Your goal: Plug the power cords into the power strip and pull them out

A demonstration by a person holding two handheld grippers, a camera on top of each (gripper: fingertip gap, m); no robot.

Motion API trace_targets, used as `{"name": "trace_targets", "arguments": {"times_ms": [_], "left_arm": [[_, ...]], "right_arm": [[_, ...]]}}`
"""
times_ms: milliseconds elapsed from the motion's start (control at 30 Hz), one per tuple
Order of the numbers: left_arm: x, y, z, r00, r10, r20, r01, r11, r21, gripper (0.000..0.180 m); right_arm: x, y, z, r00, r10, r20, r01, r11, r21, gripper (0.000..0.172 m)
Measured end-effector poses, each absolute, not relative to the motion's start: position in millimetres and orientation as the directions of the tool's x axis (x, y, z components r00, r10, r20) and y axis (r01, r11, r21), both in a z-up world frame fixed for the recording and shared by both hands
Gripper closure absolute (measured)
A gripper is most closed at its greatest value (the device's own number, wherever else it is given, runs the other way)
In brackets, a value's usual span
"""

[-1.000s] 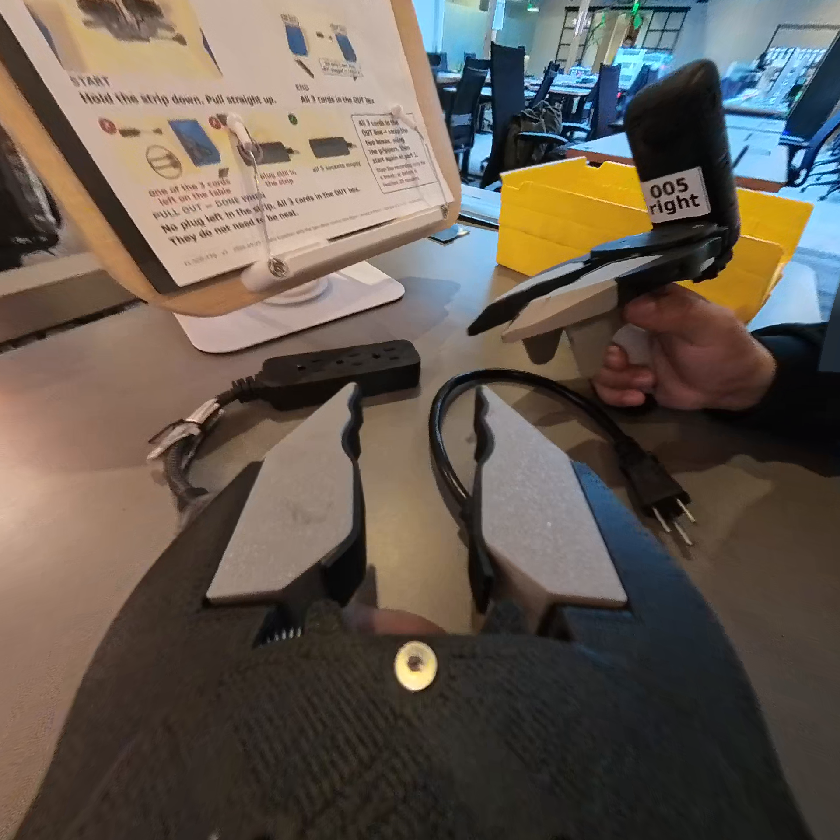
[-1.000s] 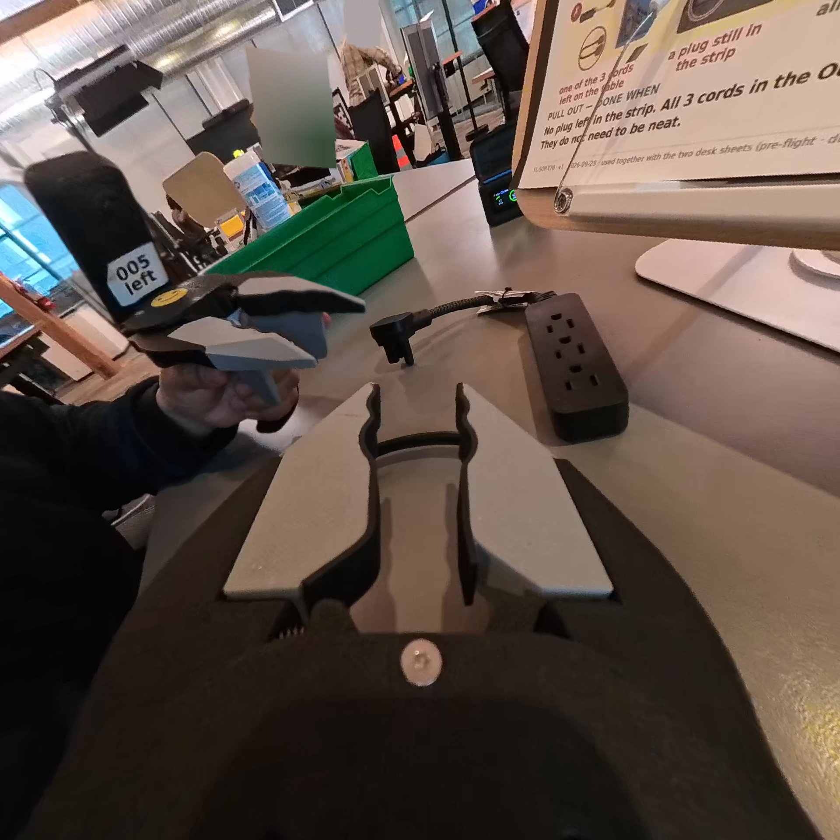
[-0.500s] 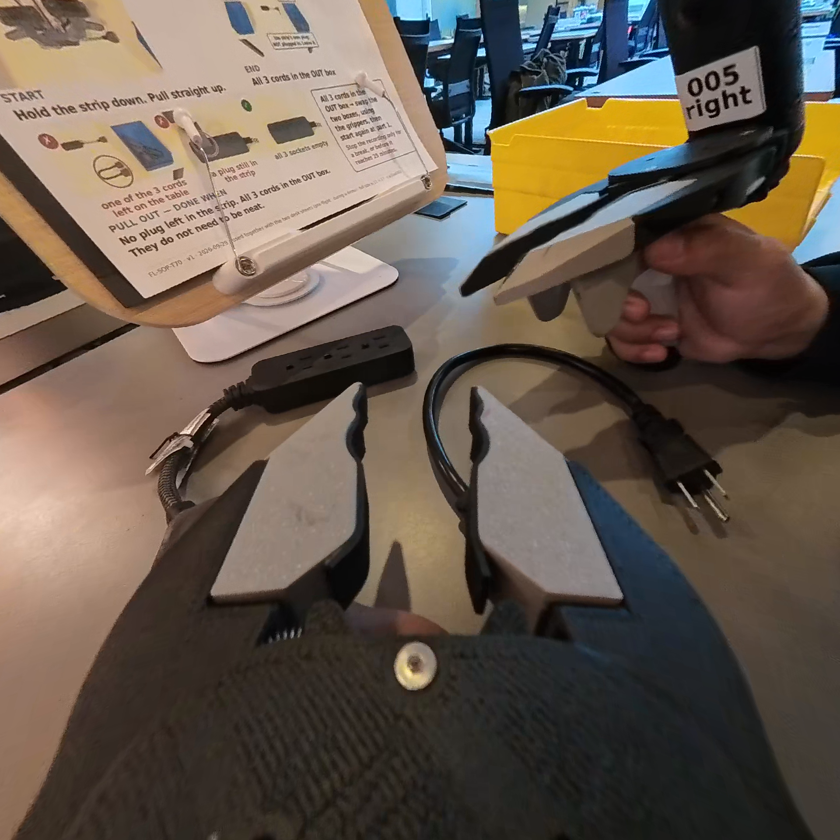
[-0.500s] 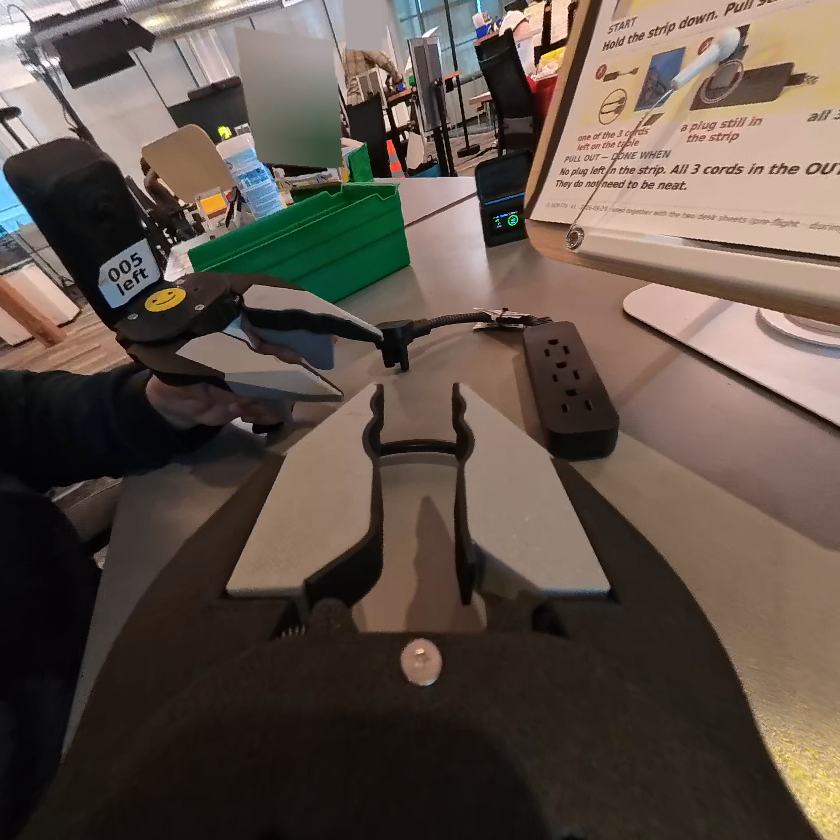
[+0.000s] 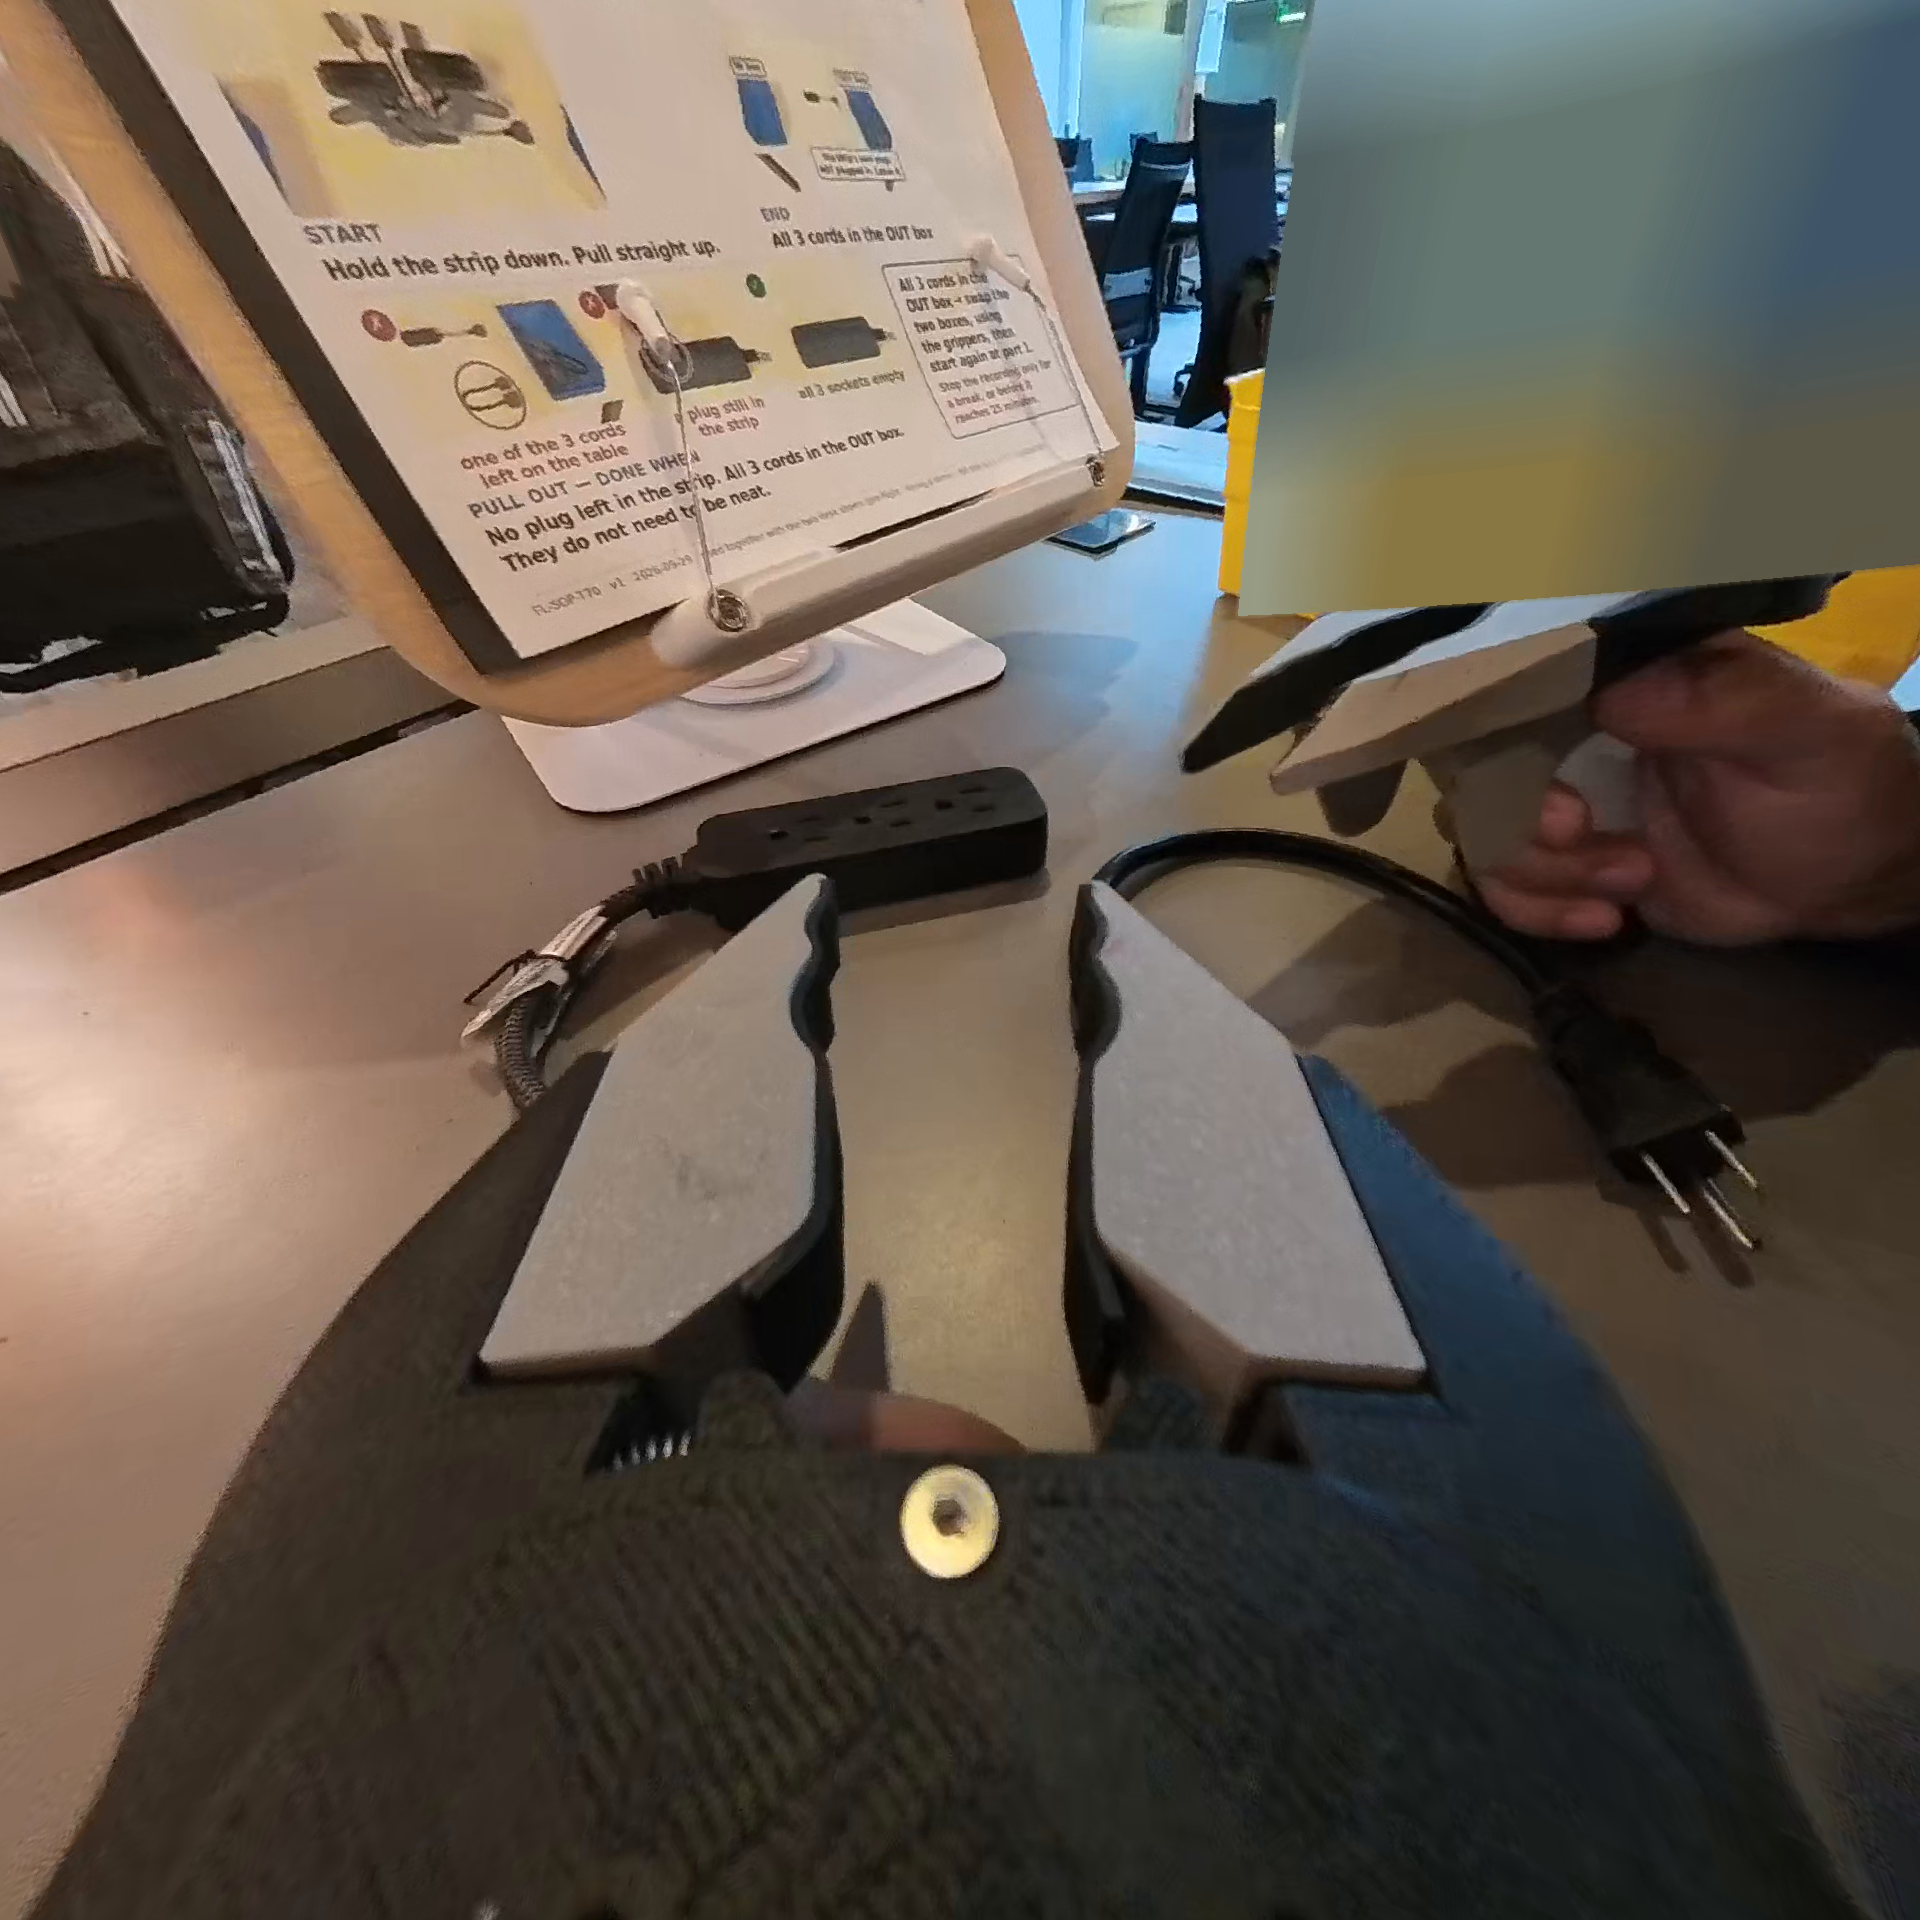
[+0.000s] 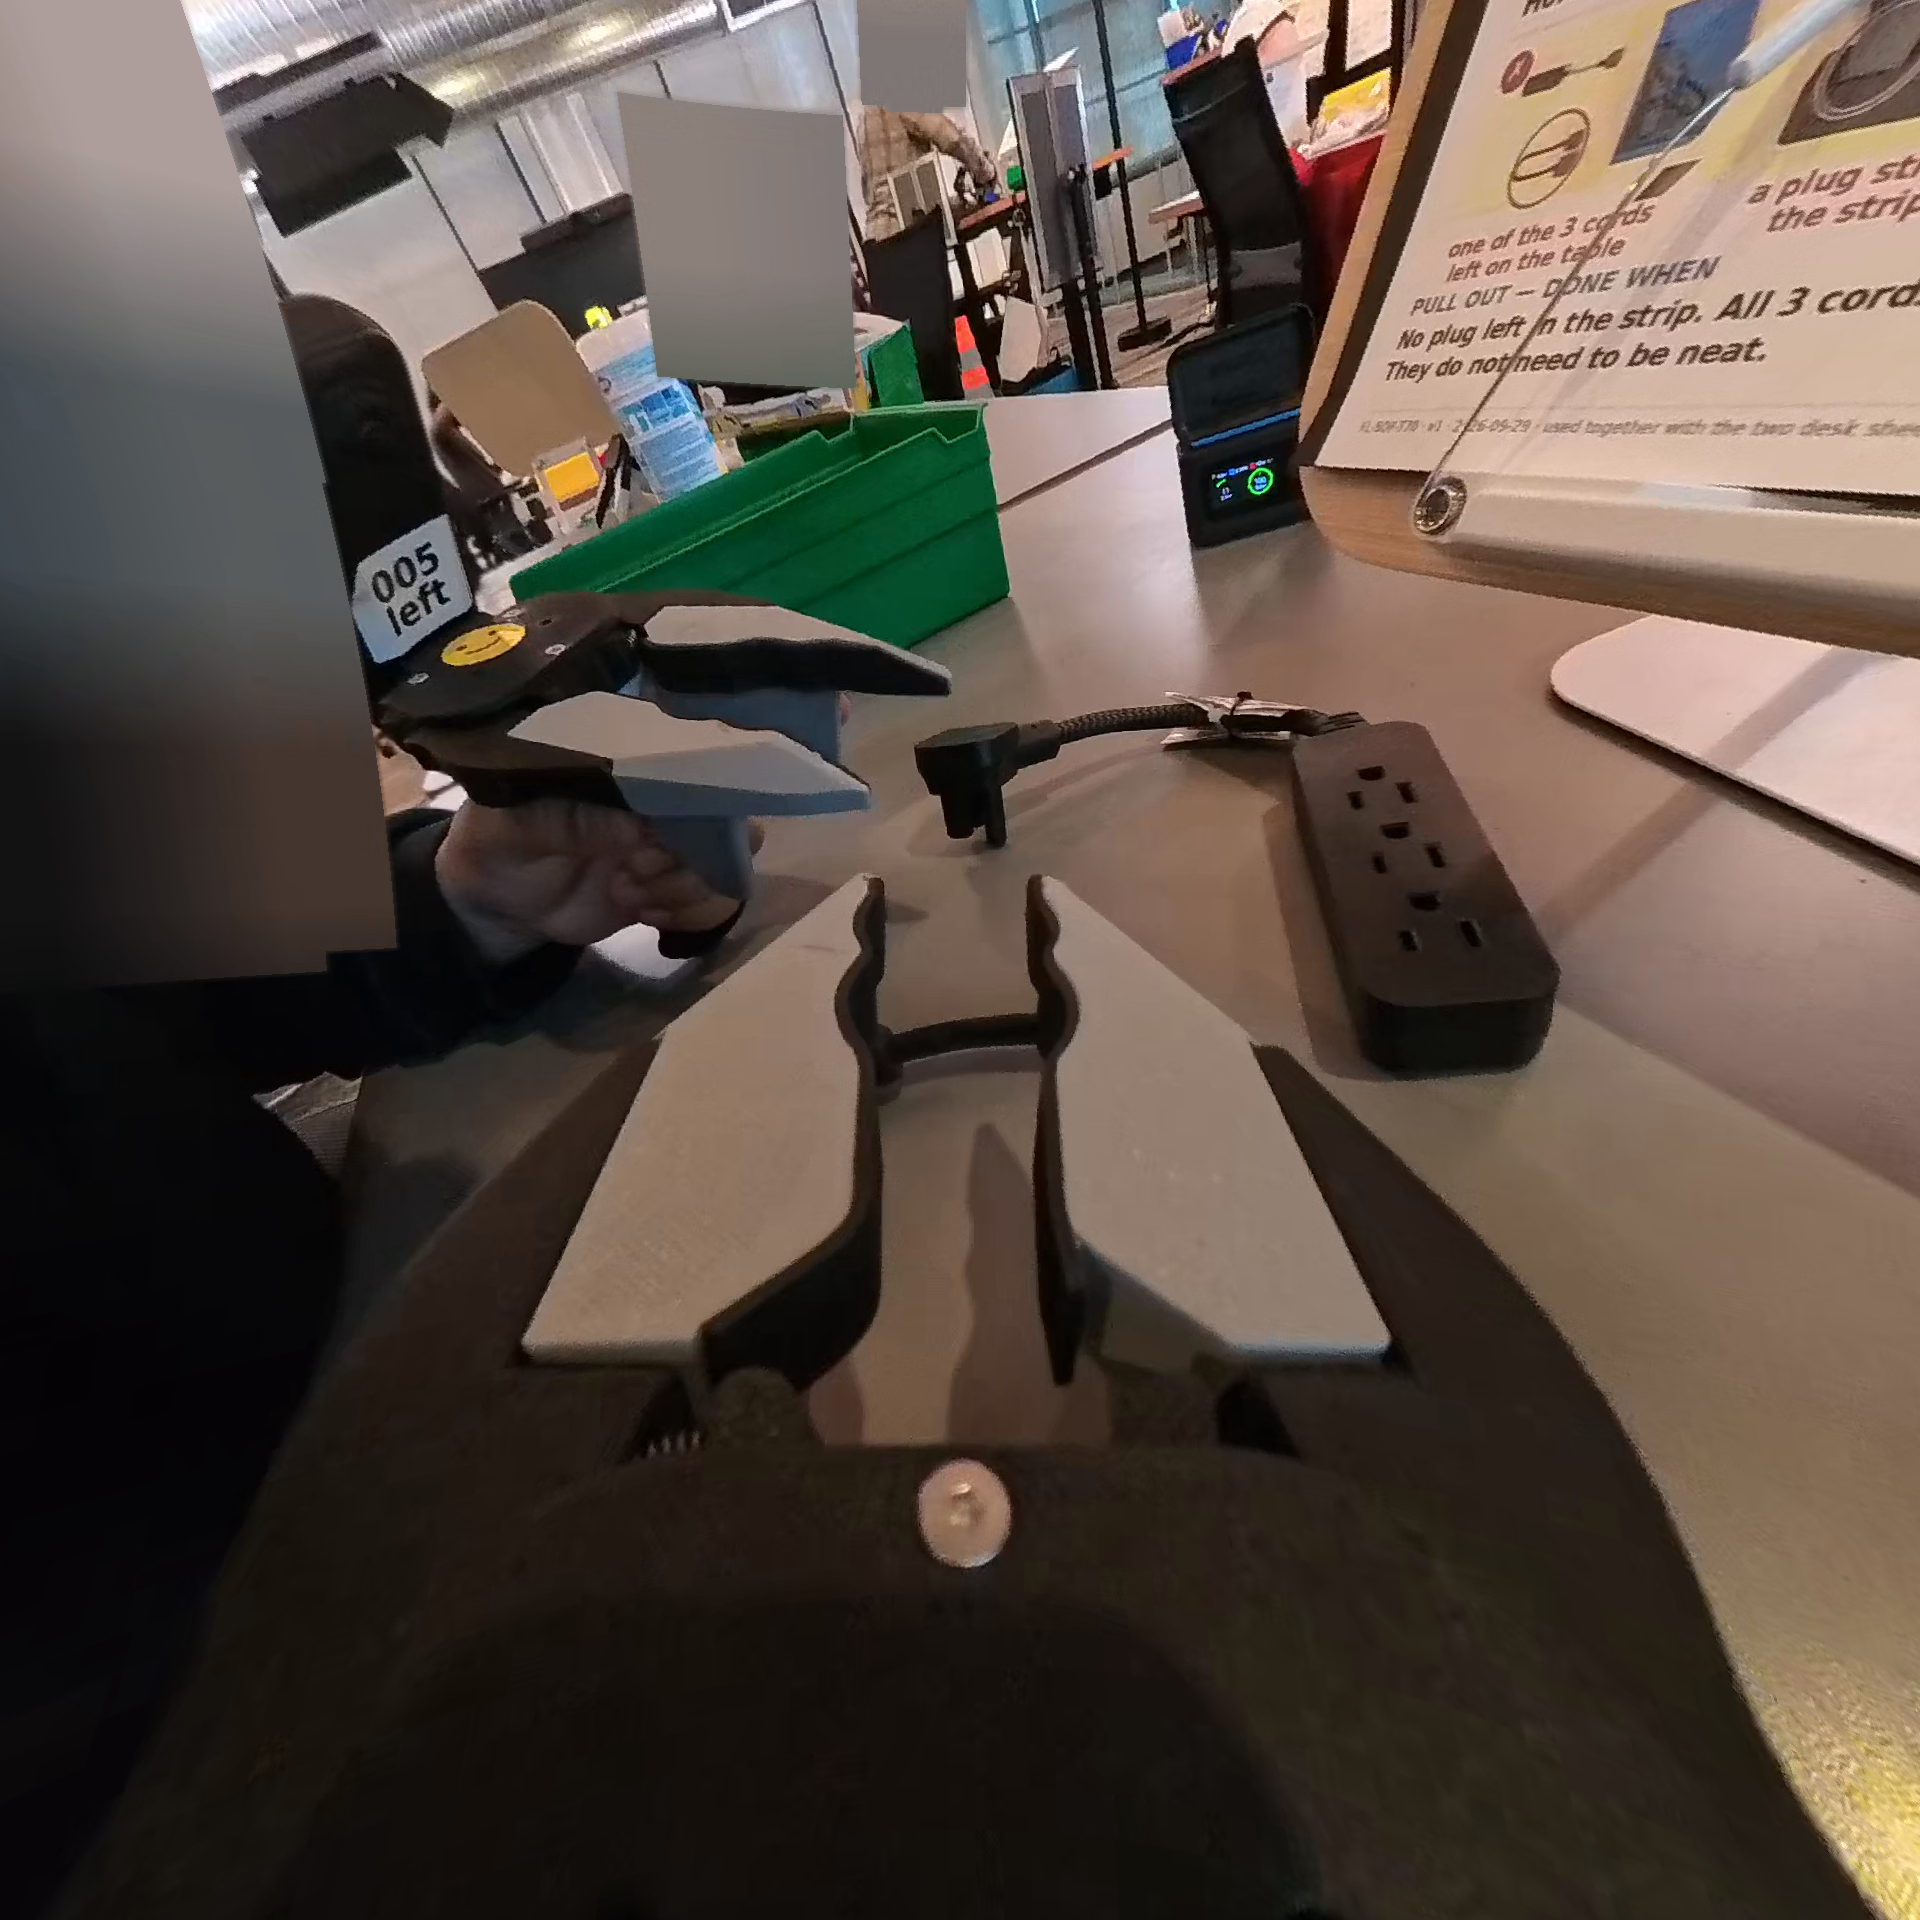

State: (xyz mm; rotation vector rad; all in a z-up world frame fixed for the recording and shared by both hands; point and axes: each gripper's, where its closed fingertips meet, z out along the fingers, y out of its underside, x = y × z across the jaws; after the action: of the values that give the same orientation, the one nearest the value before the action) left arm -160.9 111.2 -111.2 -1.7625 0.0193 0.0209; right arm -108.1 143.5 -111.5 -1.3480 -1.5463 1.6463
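The left gripper (image 5: 951,914) hovered low over the grey table (image 5: 260,1039), its fingers spread wide with nothing but bare tabletop between the pads. Just past its left fingertip lay the black power strip (image 5: 883,831), flat on the table, all three sockets facing up and none filled. Off the strip's near end ran its braided cord (image 5: 540,1023), wrapped with a paper tag, and in the right wrist view that cord ended in an angled black plug (image 6: 971,764) propped on its prongs. Over on the other side, the right gripper (image 6: 954,899) sat partly open too, held above the table; a black power cord (image 6: 961,1034) passed behind its fingers lower down, lying on the table beneath rather than pinched between the pads. That cord looped round beside the left gripper's right finger and ended in a three-prong plug (image 5: 1652,1117), lying loose on the table, well apart from the strip. Behind the strip stood a wooden-framed instruction sheet (image 5: 644,312) on a white base. A green bin (image 6: 810,530) sat beyond the left gripper, and a yellow bin (image 5: 1242,457) showed behind the right one.
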Motion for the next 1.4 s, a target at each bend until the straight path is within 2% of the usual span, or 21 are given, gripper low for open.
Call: {"name": "trace_targets", "arguments": {"times_ms": [167, 333, 400, 800, 1167, 1400], "left_arm": [[-167, 109, -106, 0.999, 0.025, -0.032, -0.027, -0.173, -0.985, 0.138], [-168, 108, -104, 0.999, 0.038, -0.024, -0.017, -0.172, -0.985, 0.139], [-164, 109, -104, 0.999, 0.028, -0.019, -0.014, -0.171, -0.985, 0.140], [-154, 105, -90, 0.995, 0.038, -0.095, -0.089, -0.136, -0.987, 0.144], [-157, 113, -106, 0.973, 0.089, -0.212, -0.194, -0.185, -0.964, 0.145], [-159, 113, -109, 0.955, 0.122, -0.271, -0.245, -0.192, -0.950, 0.147]], "right_arm": [[-114, 145, -113, -0.372, 0.856, -0.359, 0.274, -0.268, -0.924, 0.147], [-114, 149, -111, -0.353, 0.858, -0.372, 0.261, -0.292, -0.920, 0.160], [-113, 146, -112, -0.361, 0.856, -0.371, 0.268, -0.285, -0.920, 0.159], [-117, 150, -112, -0.304, 0.924, -0.233, 0.231, -0.165, -0.959, 0.160], [-128, 157, -96, -0.292, 0.952, -0.090, 0.127, -0.055, -0.990, 0.160], [-144, 164, -95, -0.311, 0.949, -0.046, 0.116, -0.010, -0.993, 0.152]]}}
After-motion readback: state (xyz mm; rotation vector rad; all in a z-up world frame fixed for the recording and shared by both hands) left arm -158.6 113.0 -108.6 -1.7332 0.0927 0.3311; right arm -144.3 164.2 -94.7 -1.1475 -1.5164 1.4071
